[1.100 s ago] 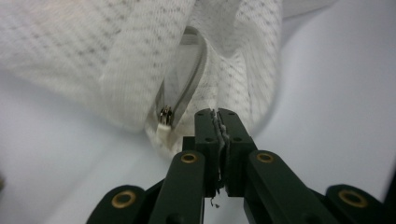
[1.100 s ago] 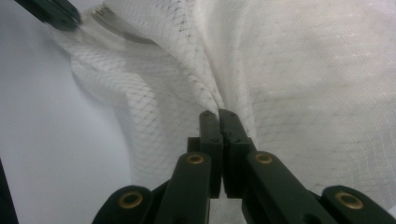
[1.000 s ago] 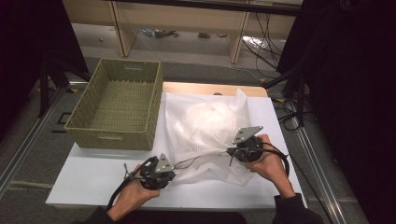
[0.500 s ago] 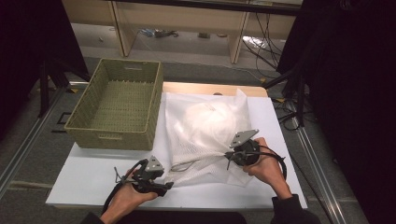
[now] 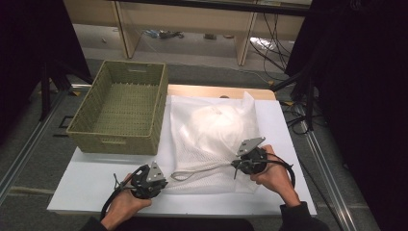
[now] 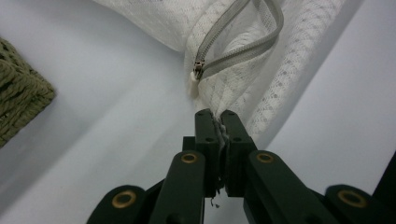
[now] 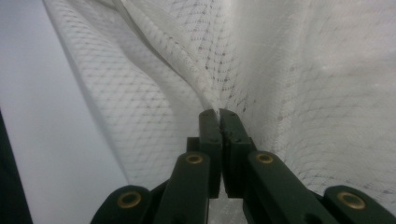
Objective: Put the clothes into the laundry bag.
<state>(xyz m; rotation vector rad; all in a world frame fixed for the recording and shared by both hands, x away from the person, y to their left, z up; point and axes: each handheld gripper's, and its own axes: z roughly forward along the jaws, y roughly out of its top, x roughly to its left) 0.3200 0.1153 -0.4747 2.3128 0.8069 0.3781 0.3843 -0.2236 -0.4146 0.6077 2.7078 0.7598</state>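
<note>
A white mesh bag [image 5: 211,130] with a rounded bulge inside lies on the white table [image 5: 86,178]. Its grey zipper [image 6: 233,46] runs along the near edge, and the zipper pull [image 6: 198,70] hangs just beyond my left jaws. My left gripper [image 5: 168,177] [image 6: 215,114] has just closed its jaws again and is shut on the bag's mesh edge beside the zipper. My right gripper [image 5: 236,166] [image 7: 218,113] is shut on a fold of the mesh at the bag's near right. The zipper strip [image 5: 202,171] stretches between the two grippers.
A green woven basket [image 5: 120,110] stands at the table's left, its corner close to my left gripper [image 6: 18,84]. Shelving, cables and dark curtains lie beyond the table. Bare white tabletop runs along the front left.
My left gripper has shifted slightly leftward along the bag's near edge. The right gripper and the bag stay about where they were.
</note>
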